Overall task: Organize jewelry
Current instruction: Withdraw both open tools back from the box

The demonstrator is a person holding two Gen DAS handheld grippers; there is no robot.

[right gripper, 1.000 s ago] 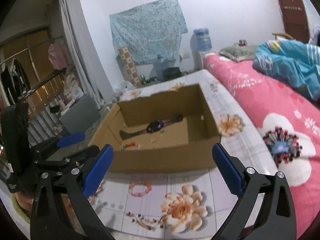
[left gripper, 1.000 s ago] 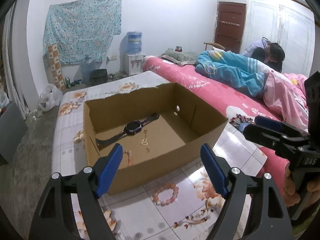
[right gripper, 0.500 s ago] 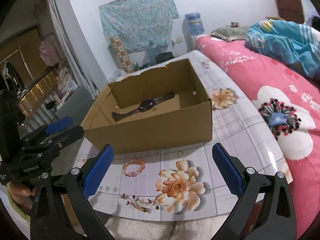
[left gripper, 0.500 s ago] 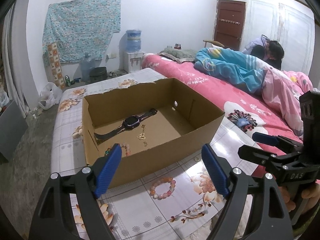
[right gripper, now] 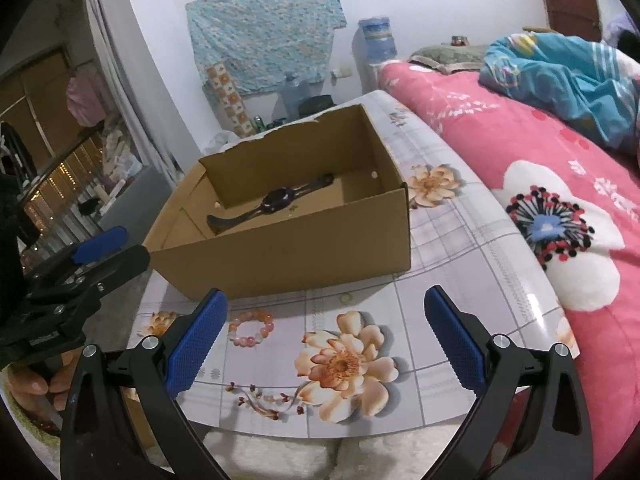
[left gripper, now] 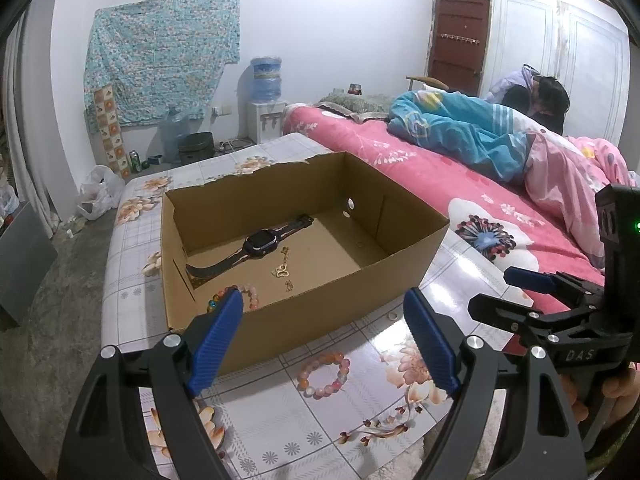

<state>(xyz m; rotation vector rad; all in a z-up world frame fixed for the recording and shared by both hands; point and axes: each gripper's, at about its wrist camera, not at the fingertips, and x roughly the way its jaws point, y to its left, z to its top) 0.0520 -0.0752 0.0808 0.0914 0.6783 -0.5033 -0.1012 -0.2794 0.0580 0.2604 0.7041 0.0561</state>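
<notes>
One open cardboard box (left gripper: 304, 280) stands on the flower-patterned table (left gripper: 280, 432), its torn far rim at 12 o'clock in the left wrist view. Inside it lie four pieces: one black watch (left gripper: 260, 242) stretched flat near the middle of the floor, one small gold charm (left gripper: 282, 271) just at 5 o'clock from the watch, a tiny gold bit (left gripper: 289, 286) a little nearer the front wall, and one multicoloured bead bracelet (left gripper: 250, 296) in the near left corner, partly hidden behind a blue pad.

One more bracelet, of pink and orange beads (left gripper: 324, 376), lies outside the box on the table, just in front of its near wall and apart from it. In the right wrist view this same bead bracelet (right gripper: 251, 328) sits at 9 o'clock from the big printed flower (right gripper: 344, 364).

The left gripper (left gripper: 326, 340) hangs over the near table edge with its two blue pads spread wide and nothing between them; the loose bracelet lies below the gap, untouched. The right gripper (right gripper: 326, 338) is likewise spread wide and empty, with the bracelet close to its left pad. Each gripper shows in the other's view, at the 3 o'clock and 9 o'clock edges.

One pink bed (left gripper: 440, 184) runs along the right, with one person (left gripper: 548, 96) at its far end.
</notes>
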